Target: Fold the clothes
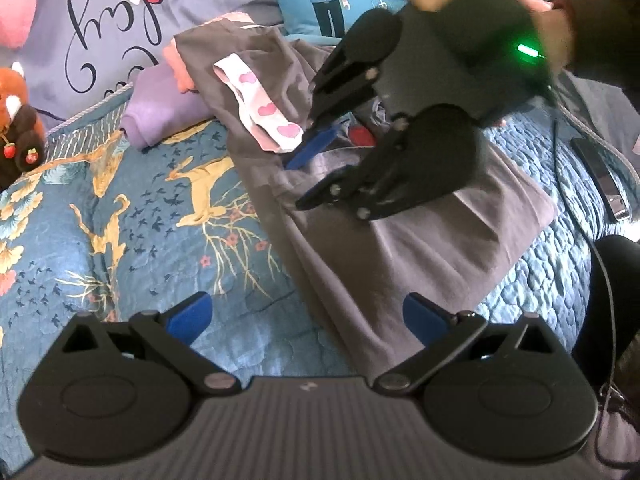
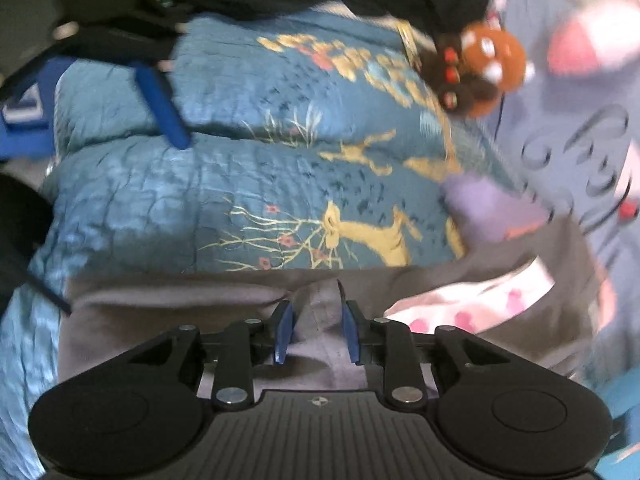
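Left-wrist view: a grey garment (image 1: 400, 232) lies spread on the blue quilt (image 1: 120, 216) of a bed, running from 11 o'clock to 5 o'clock across the middle of the picture. The left tool (image 1: 308, 316) sits at 6 o'clock with its blue pads wide apart and nothing between them; the garment's near hem lies between the pads and just beyond the right one, not pressed by either. The right tool (image 1: 298, 178), held by a hand in a dark sleeve (image 1: 600, 36) entering from 2 o'clock, points down onto the garment's middle fold. One of its blue fingertips (image 1: 310, 148) rests on the cloth beside a white sock (image 1: 260, 108) with pink hearts, which lies on the garment at 11 o'clock of that tool. A folded purple cloth (image 1: 160, 108) sits on the quilt at 10 o'clock, touching the garment's far edge. A plush toy (image 1: 16, 128) stands at the 9 o'clock margin, and printed pillows (image 1: 120, 12) fill the 12 o'clock band.

Right-wrist view, blurred: the right tool (image 2: 316, 330) stands slightly parted, with a raised ridge of the garment (image 2: 200, 300) in the gap; the pads do not visibly pinch it. The sock (image 2: 472, 300) lies at 3 o'clock of the pads, and the left tool (image 2: 100, 100) shows at 10 o'clock.
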Motion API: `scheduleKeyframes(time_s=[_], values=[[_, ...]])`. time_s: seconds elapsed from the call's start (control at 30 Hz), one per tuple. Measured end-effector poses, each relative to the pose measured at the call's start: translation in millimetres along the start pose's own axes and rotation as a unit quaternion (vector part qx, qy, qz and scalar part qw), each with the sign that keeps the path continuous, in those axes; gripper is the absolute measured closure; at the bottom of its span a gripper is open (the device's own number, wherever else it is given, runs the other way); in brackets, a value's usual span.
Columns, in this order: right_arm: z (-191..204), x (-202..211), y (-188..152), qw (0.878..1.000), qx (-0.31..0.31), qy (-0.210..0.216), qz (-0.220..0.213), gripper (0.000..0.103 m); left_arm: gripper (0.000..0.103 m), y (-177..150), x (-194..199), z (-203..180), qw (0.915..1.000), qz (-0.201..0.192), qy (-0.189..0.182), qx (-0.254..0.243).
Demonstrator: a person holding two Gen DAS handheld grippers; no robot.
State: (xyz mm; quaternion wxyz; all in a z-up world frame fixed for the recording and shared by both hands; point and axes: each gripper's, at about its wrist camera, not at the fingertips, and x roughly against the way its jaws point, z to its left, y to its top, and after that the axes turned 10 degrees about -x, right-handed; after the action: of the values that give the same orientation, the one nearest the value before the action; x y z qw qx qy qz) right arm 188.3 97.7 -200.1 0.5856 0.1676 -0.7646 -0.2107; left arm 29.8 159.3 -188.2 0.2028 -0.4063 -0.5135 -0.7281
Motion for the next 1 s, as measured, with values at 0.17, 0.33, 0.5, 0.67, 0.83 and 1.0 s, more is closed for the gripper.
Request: scheduleKeyframes(time_s=[0.17,0.33,0.5,0.67,0.83,1.0], values=[[-8,8,9,0.999,-0.045,0.007,-0.023,0.100,0.001,-4,0,2,1.0000,-0.003,-0.003,0.006],[-17,32,21,0.997,-0.044,0.014,-0.067,0.099,0.001,-7,2,4,0.9999,-0.007,-0.004,0.010],[-23,10,23,0.997,-0.054,-0.019,-0.048,0.086,0.001,-6,-2,2,0.9999,0.001,-0.004,0.014],[-39,27,15,0.991,-0.093,-0.060,-0.077,0.086,0.001,0,4,-4,1.0000,-0.004,-0.003,0.003],[-57,99,-36,0.967,-0.194,-0.108,-0.125,0.072,0.000,9,6,-10,0.9999,-0.013,-0.006,-0.001],[-48,151,-138,0.920,-0.366,-0.089,-0.108,0.072,0.001,22,2,-16,0.9990,-0.024,-0.035,0.013]])
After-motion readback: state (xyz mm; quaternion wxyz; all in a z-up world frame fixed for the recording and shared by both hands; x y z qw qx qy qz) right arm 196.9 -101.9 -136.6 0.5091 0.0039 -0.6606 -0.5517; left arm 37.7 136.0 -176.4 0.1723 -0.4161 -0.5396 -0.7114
